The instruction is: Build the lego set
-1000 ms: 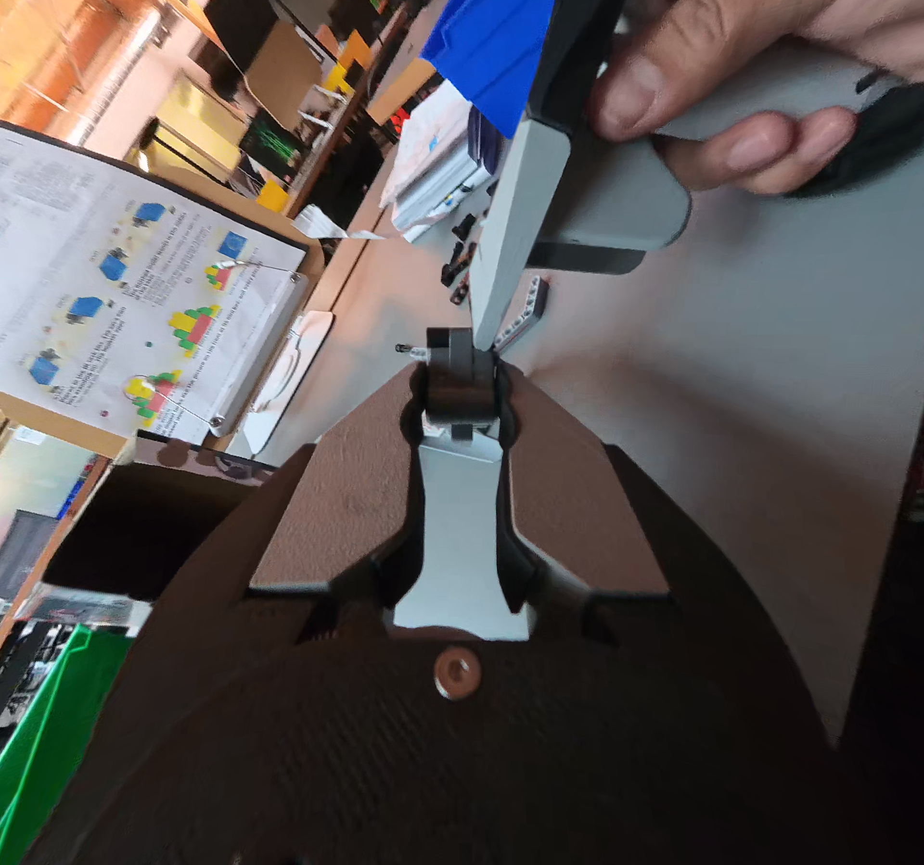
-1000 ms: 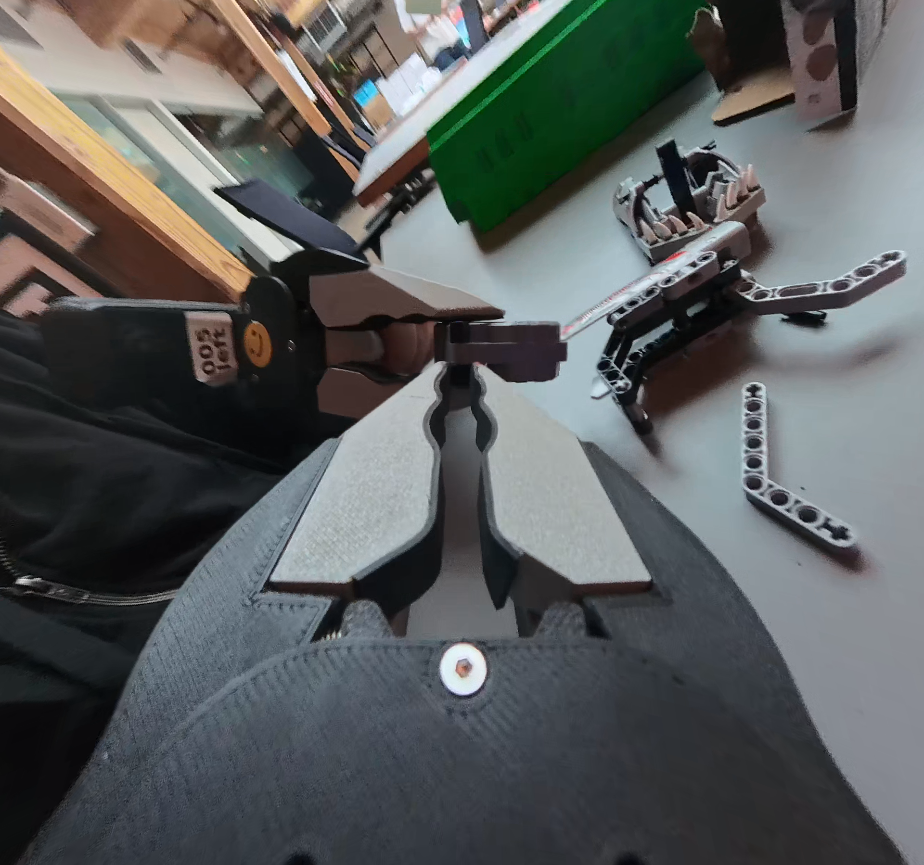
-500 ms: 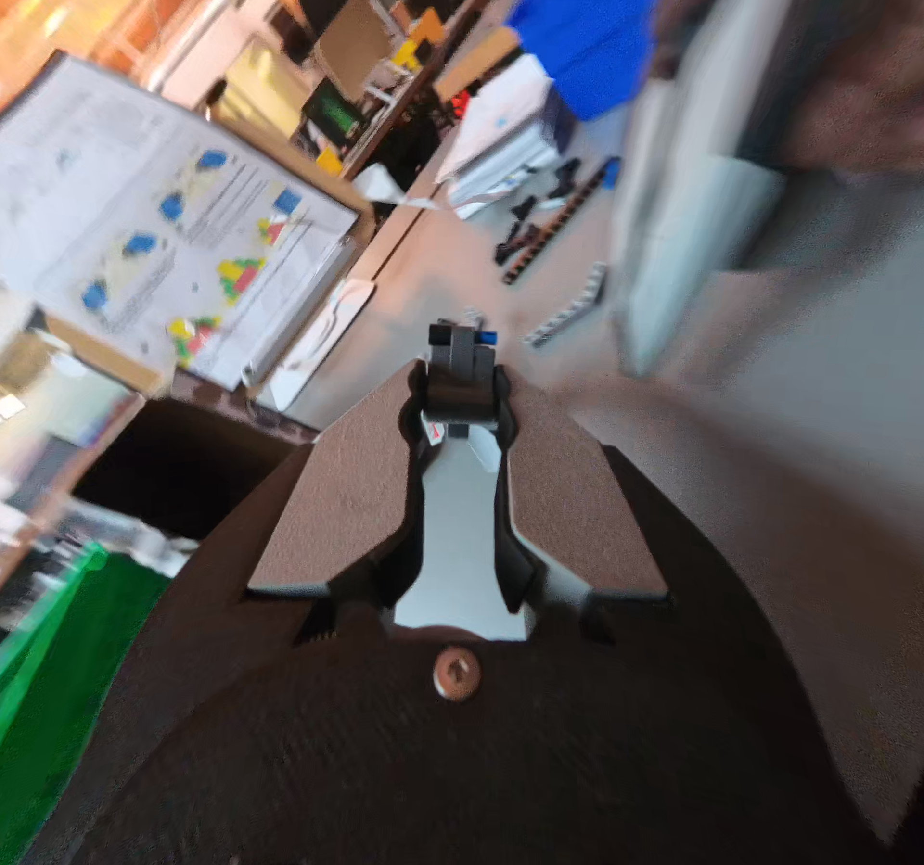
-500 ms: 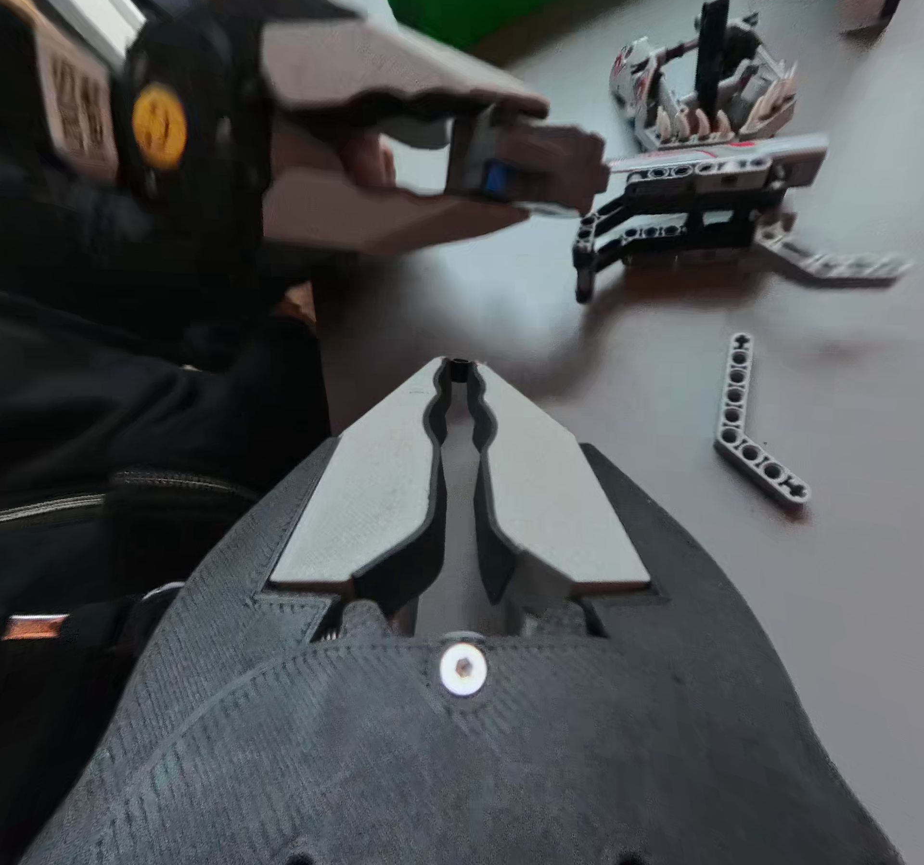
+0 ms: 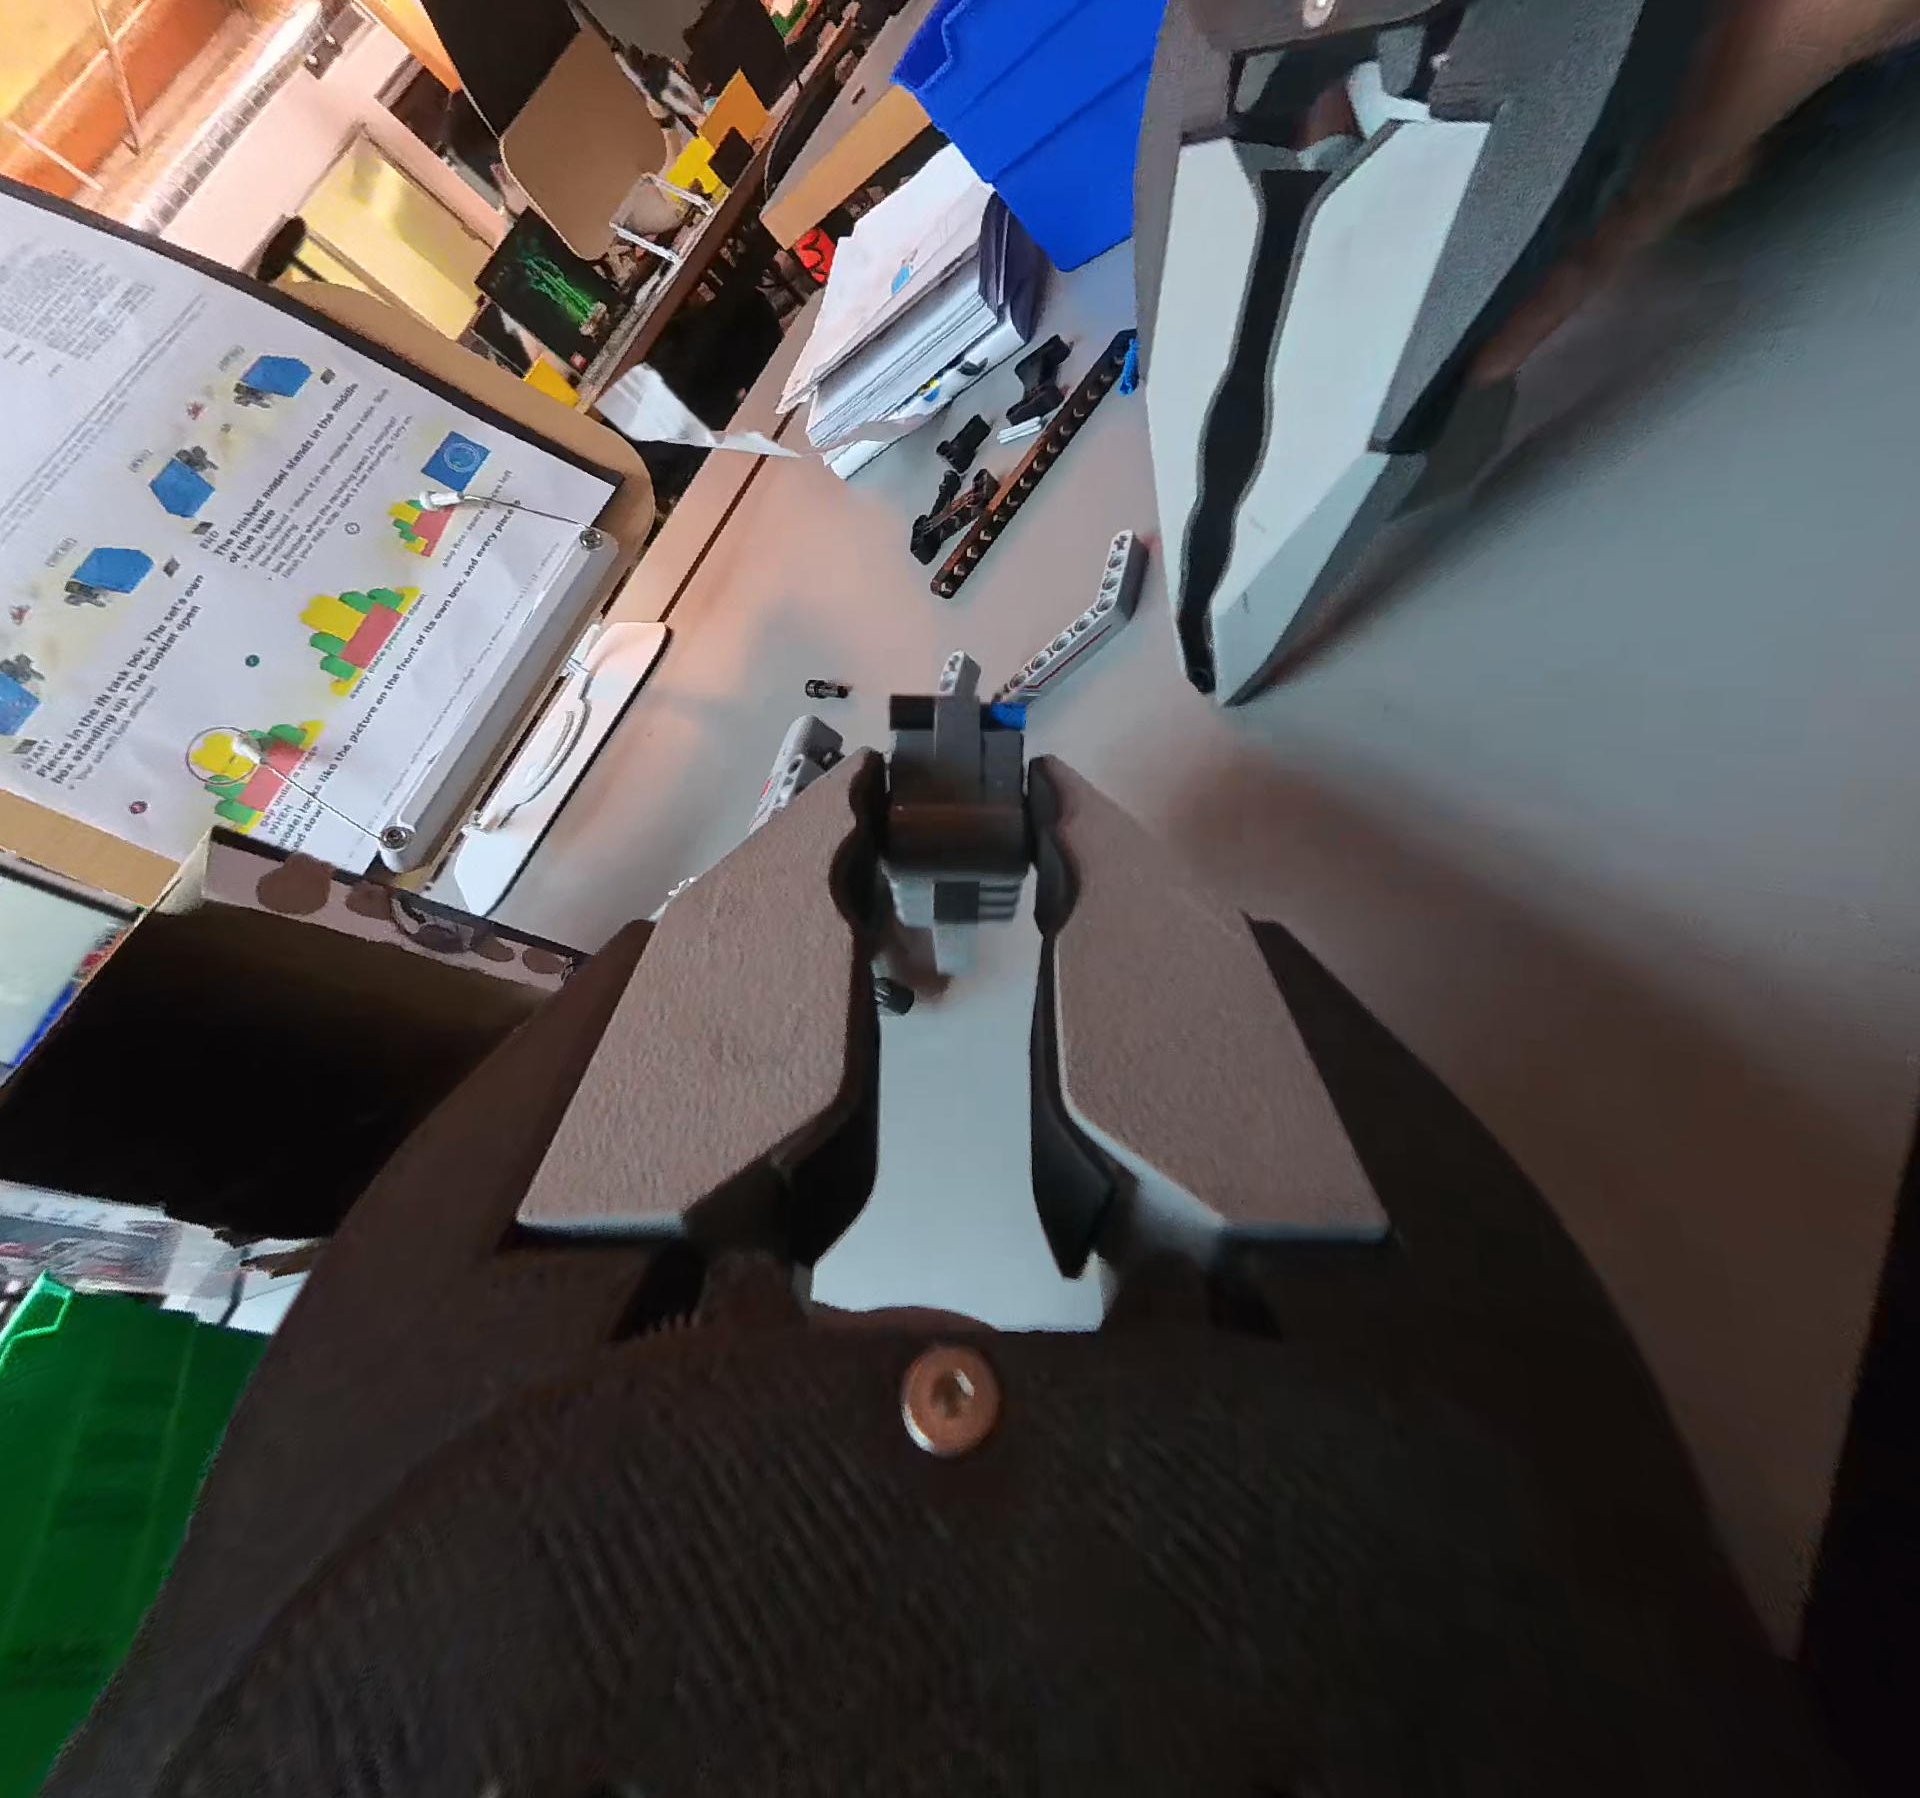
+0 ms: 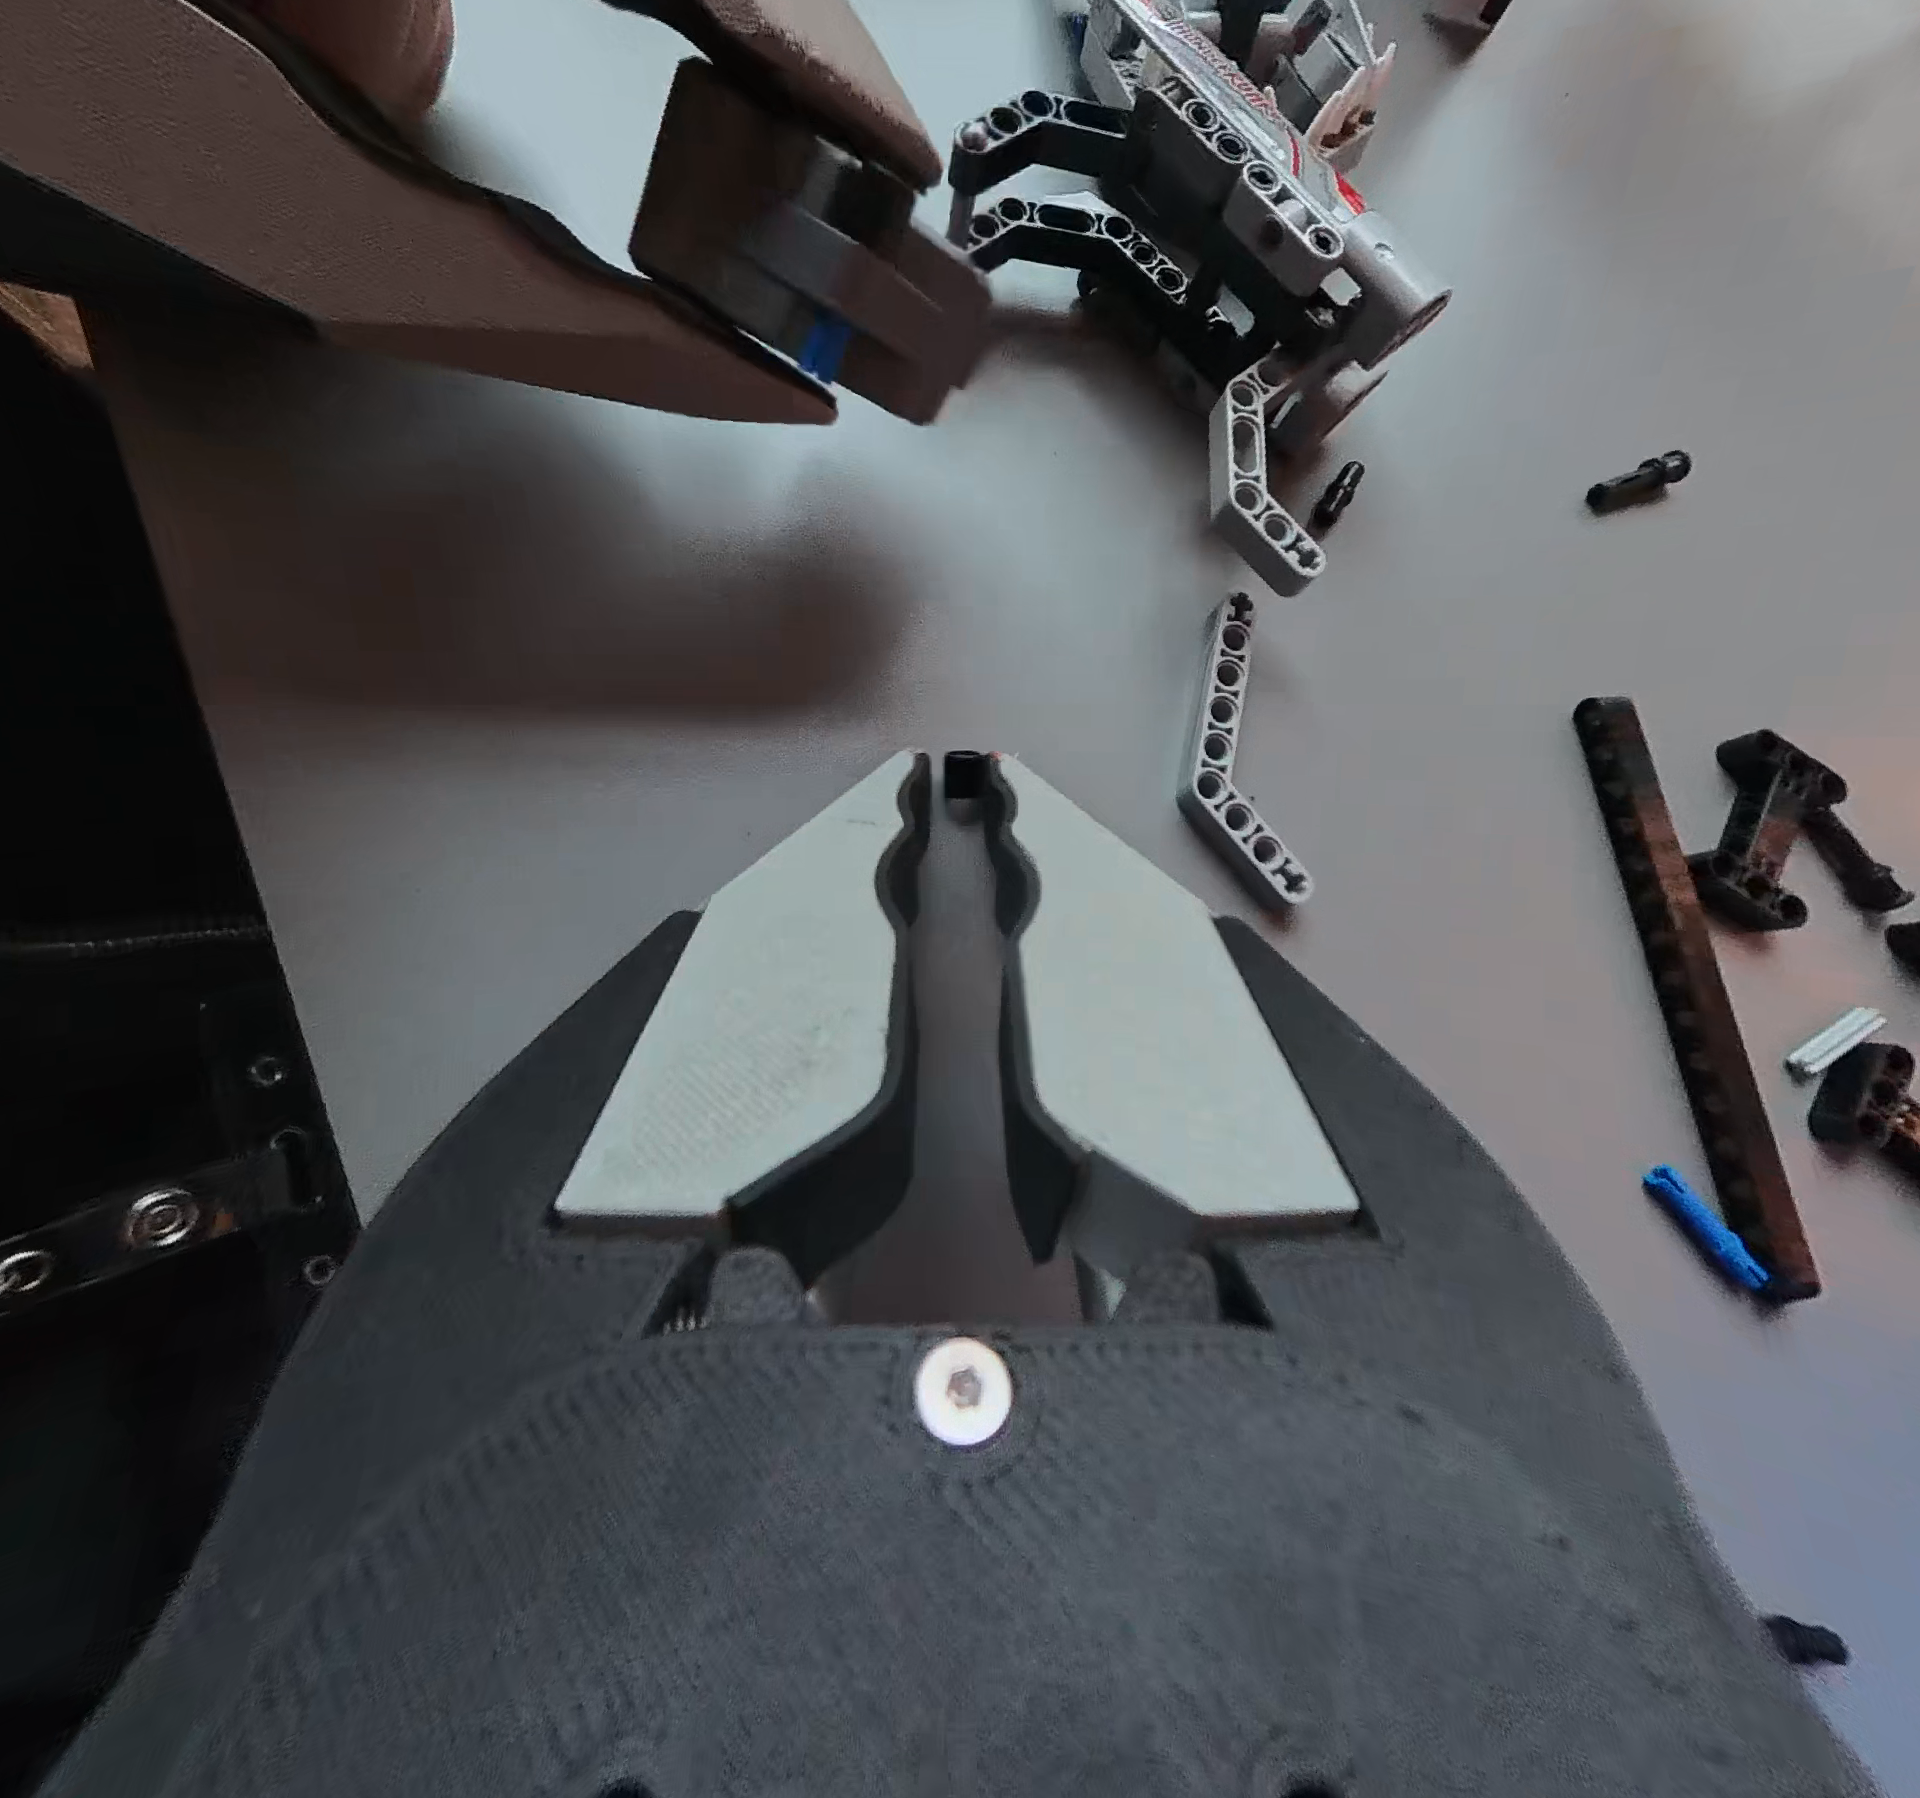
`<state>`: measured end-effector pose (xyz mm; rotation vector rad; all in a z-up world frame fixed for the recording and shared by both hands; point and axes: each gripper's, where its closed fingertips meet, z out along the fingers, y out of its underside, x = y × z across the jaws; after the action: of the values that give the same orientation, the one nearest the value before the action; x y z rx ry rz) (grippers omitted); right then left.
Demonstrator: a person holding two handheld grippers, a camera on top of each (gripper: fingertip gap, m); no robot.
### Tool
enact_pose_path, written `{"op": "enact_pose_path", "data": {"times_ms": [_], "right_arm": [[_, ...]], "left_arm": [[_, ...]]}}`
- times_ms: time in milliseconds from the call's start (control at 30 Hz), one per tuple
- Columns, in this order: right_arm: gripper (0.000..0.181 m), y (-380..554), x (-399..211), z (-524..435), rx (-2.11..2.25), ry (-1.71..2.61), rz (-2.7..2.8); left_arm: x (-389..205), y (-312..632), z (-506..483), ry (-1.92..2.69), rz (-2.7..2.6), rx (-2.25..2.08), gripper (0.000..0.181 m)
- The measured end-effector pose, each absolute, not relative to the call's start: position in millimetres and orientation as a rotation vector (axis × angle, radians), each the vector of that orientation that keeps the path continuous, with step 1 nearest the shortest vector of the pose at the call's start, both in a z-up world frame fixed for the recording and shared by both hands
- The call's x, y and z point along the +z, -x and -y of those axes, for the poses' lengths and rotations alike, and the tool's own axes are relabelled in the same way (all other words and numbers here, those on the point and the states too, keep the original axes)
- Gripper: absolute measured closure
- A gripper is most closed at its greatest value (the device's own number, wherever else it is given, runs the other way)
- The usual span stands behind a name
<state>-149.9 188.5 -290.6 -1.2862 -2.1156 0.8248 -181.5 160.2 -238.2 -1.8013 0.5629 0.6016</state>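
My left gripper [image 5: 956, 782] is shut on a small grey and black lego sub-assembly [image 5: 951, 803] with a blue pin on its side, held above the grey table. It also shows at the top left of the right wrist view [image 6: 883, 294]. My right gripper [image 6: 961, 772] is shut on a small black pin [image 6: 964, 777]. In the left wrist view it hangs at the upper right [image 5: 1210, 688], apart from the sub-assembly. The partly built grey, black and red model [image 6: 1226, 179] lies on the table beyond both grippers.
Loose parts lie to the right: a grey bent beam [image 6: 1231, 761], a long black beam [image 6: 1694, 990], a blue pin [image 6: 1699, 1229], black connectors [image 6: 1766, 834]. An instruction sheet [image 5: 260, 553], a blue bin [image 5: 1039, 86], papers [image 5: 914, 325] and a green bin [image 5: 104, 1488] surround the table. Spacing between my two grippers at the tips: around 7 cm.
The two grippers have come apart: the right gripper's tips were against the sub-assembly held by the left and have drawn back and swung toward the table. The left still holds the sub-assembly.
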Motion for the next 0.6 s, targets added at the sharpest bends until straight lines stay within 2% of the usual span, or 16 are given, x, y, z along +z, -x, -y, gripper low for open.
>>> {"op": "enact_pose_path", "data": {"times_ms": [133,300,467,600], "right_arm": [[0.152,147.6,-289.0,-192.5,0.831,1.257,2.115],[0.146,145.7,-287.8,-193.4,0.844,1.238,2.124],[0.152,145.3,-290.4,-195.6,0.855,1.296,2.118],[0.143,145.4,-284.7,-196.2,0.888,1.288,2.089]], "left_arm": [[-239.7,181.4,-160.4,1.806,-0.571,0.614,0.157],[-243.0,180.1,-160.9,1.820,-0.593,0.605,0.157],[-245.9,179.3,-161.3,1.828,-0.612,0.619,0.157],[-243.4,180.8,-161.2,1.822,-0.592,0.610,0.157]]}}
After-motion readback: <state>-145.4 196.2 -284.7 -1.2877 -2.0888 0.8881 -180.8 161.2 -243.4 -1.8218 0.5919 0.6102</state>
